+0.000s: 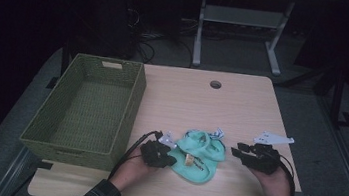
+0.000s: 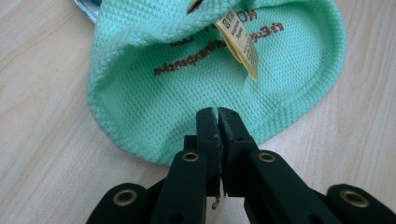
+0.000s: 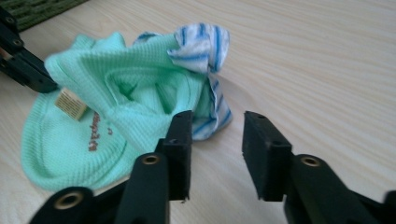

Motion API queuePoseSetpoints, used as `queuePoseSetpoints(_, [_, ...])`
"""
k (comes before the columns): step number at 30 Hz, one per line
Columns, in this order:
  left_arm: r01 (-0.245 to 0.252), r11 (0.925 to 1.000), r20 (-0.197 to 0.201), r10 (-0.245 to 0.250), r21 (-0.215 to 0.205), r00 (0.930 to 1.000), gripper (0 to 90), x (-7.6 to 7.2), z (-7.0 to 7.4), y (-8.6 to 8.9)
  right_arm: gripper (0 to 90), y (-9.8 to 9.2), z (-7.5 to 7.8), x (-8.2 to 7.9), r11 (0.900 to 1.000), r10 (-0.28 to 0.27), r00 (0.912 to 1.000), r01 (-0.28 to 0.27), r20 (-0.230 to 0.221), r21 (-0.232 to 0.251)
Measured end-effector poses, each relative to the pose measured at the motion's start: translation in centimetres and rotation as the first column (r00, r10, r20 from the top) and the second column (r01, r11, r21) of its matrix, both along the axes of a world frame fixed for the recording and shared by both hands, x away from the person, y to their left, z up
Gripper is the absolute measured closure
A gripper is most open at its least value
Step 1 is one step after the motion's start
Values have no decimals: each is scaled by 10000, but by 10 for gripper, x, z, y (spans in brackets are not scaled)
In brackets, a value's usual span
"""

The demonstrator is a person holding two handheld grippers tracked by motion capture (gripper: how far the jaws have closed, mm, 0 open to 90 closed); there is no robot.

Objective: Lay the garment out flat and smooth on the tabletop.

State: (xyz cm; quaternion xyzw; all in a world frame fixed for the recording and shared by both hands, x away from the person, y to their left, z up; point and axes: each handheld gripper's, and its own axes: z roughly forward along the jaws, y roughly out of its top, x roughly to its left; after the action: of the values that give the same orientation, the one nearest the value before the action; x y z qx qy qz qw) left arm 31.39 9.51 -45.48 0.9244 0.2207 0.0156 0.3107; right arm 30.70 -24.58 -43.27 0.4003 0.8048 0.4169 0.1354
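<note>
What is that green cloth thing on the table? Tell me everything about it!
The mint-green garment looks like waffle-knit baby clothing, crumpled on the wooden table. It has brown printed lettering, a yellowish tag and a blue-striped white part. The left claw is shut at its edge; the right claw stands open, just beside it.

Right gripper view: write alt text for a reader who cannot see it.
Two black fingers stand apart with nothing between them, above a wooden table. Just beyond lies a crumpled mint-green knit garment with a blue-striped white piece.
</note>
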Motion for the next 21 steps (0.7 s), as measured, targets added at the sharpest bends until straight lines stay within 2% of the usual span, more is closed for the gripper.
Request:
queuePoseSetpoints(6, [-93, 9999, -40, 93, -47, 9999, 887, 0, 0, -1, 673, 8, 3, 16, 9991, 356, 9992, -352, -198, 243])
queuePoseSetpoints(17, [-110, 9999, -43, 110, -36, 9999, 886, 0, 0, -1, 704, 25, -12, 46, 9980, 626, 9948, -618, -800, 121])
queuePoseSetpoints(21, [-105, 9999, -43, 105, -50, 9999, 886, 0, 0, -1, 708, 29, -13, 53, 9974, 623, 9940, -589, -900, 403])
